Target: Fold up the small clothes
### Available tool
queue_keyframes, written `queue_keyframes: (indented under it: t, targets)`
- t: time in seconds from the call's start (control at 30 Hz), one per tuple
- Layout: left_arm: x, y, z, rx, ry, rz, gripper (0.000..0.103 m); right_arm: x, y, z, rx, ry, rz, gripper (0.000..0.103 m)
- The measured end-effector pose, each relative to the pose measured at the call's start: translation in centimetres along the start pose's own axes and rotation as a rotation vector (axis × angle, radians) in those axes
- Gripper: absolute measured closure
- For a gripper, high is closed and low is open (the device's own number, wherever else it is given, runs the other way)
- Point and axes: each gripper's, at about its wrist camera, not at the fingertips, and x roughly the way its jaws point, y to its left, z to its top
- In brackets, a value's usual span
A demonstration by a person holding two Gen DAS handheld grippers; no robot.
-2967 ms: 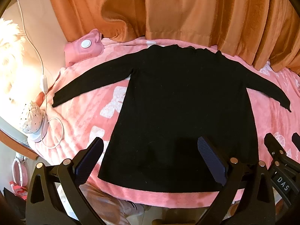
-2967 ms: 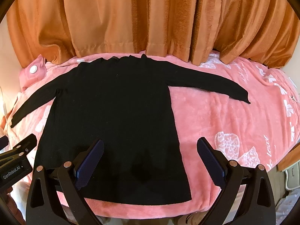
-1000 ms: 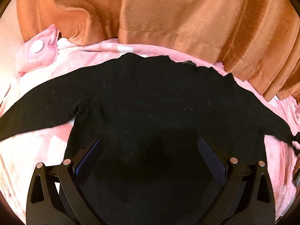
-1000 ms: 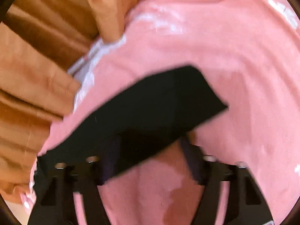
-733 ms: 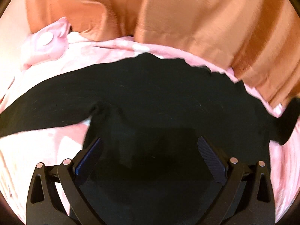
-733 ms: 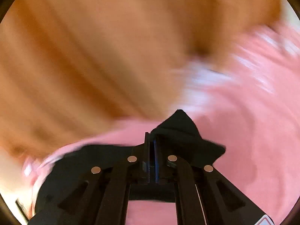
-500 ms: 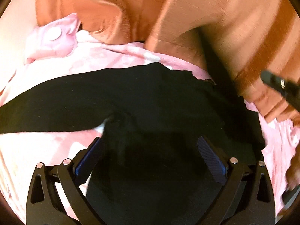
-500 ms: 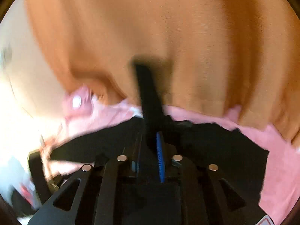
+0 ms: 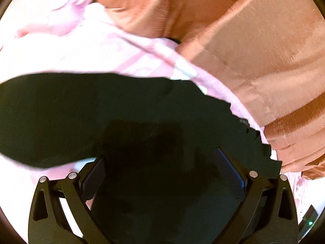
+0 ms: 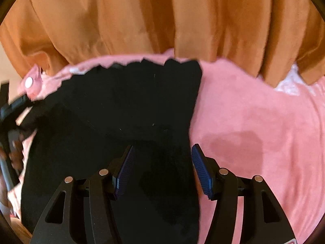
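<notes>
Black top [image 10: 121, 105] flat – collar toward curtain [image 10: 162, 16], sleeve [image 9: 50, 113] left.

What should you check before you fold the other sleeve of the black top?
1. Right sleeve lies folded over the black top, none of it on the blanket: ok.
2. Right gripper open, holding nothing: ok.
3. Left gripper open, ready to pinch: ok.
4. Left sleeve spread out flat on the blanket: ok, though its cuff is out of view.
5. Left gripper at the sleeve's cuff: not ok, it hangs over the body near the armpit.
6. Fold edge on the right side straight: cannot tell, the picture is blurred.
</notes>
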Motion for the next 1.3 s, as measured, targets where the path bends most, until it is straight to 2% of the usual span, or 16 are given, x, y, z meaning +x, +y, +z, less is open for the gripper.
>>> queue_keyframes:
  t: [0.17,0.23,0.27,0.43,0.5,0.6,0.67,0.73,0.8,0.87,0.93,1.0,1.07,1.1,1.13,1.3]
  targets:
    - [2.7,-0.9,1.6,-0.041,-0.022,0.070,0.005,2.0,-0.6,0.7,-0.015,0.015,-0.034,0.052]
    - [2.2,-2.3,1.0,0.003,-0.065,0.114,0.021,2.5,-1.8,0.9,0.020,0.018,-0.030,0.075]
    - [1.8,-3.1,0.5,0.026,-0.082,0.138,0.032,2.6,-2.4,1.1,0.040,0.018,-0.015,0.080]
    - [0.4,-4.0,-0.7,-0.018,-0.116,0.200,0.031,2.3,-3.6,1.6,0.086,0.010,0.023,0.080]
    - [-1.2,-2.9,-0.8,-0.082,-0.155,0.251,0.018,2.2,-3.4,1.4,0.092,0.014,0.019,0.079]
    - [-2.7,-0.2,-0.3,-0.166,-0.212,0.376,0.009,2.3,-3.1,1.3,0.095,0.016,0.013,0.077]
    - [-3.1,1.2,0.1,-0.199,-0.197,0.346,0.010,2.1,-3.0,1.3,0.093,0.016,0.012,0.077]
    - [-3.2,1.4,0.7,-0.231,-0.165,0.216,0.010,2.0,-3.2,1.2,0.097,0.015,0.015,0.077]
    - [-2.5,0.1,1.3,-0.201,-0.133,0.107,0.010,2.0,-3.4,1.3,0.106,0.012,0.018,0.077]
    - [-0.9,-1.9,1.8,-0.120,-0.108,0.101,0.011,1.9,-3.7,1.3,0.115,0.006,0.019,0.079]
    - [1.3,-3.3,2.0,-0.044,-0.075,0.113,0.024,1.9,-3.9,1.4,0.123,0.001,0.023,0.084]
    - [3.3,-3.6,2.0,-0.026,-0.009,0.079,0.057,1.8,-4.1,1.5,0.127,-0.003,0.025,0.088]
    - [3.7,-3.5,1.7,-0.023,-0.025,0.096,0.068,1.8,-4.4,1.7,0.139,-0.006,0.029,0.092]
    - [3.4,-3.8,1.5,0.000,-0.027,0.080,0.088,1.8,-4.6,1.8,0.150,-0.006,0.033,0.093]
    - [3.1,-3.7,1.2,0.003,-0.018,0.026,0.097,1.8,-5.1,1.9,0.167,-0.005,0.045,0.094]
    - [-0.4,-3.1,-0.1,0.007,-0.037,-0.017,0.097,-0.2,-5.5,2.7,0.190,-0.074,0.055,0.097]
